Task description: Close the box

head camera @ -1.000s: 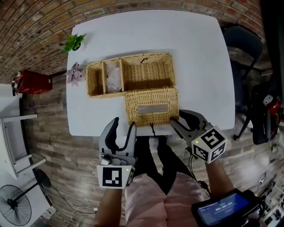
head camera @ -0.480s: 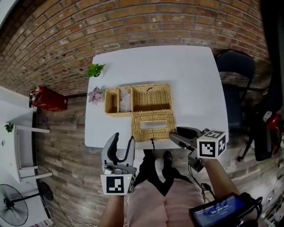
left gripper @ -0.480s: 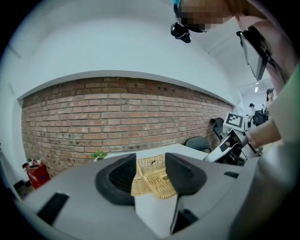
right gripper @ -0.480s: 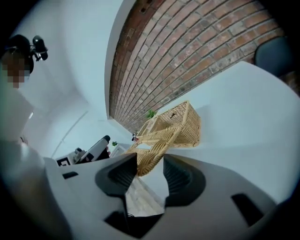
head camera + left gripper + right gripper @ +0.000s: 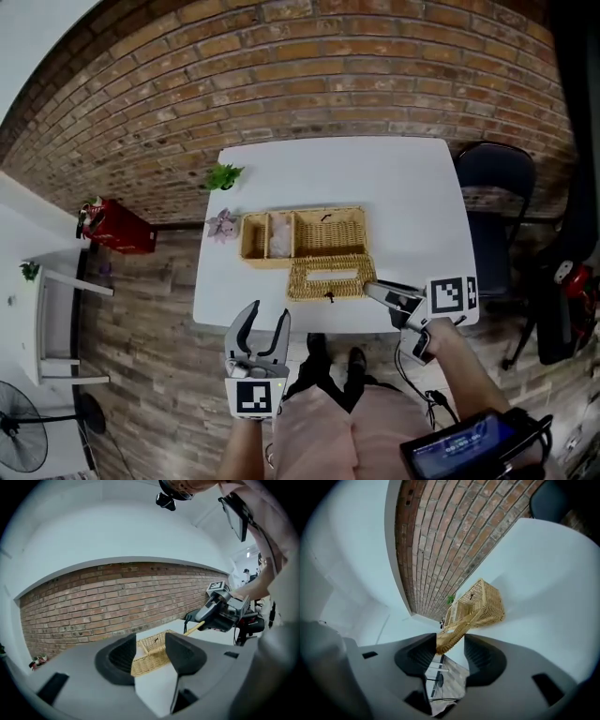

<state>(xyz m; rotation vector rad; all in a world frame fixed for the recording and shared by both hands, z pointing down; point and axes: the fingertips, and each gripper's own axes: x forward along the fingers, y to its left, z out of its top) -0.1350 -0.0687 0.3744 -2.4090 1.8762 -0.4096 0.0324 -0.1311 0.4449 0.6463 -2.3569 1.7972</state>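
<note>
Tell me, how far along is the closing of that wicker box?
Nothing is done yet: the wicker box stands open, its lid folded out toward the person. In hand: the right gripper has the lid's corner between its opening jaws, not clamped. The left gripper hangs open and empty. Left: swinging the lid over the box.
</note>
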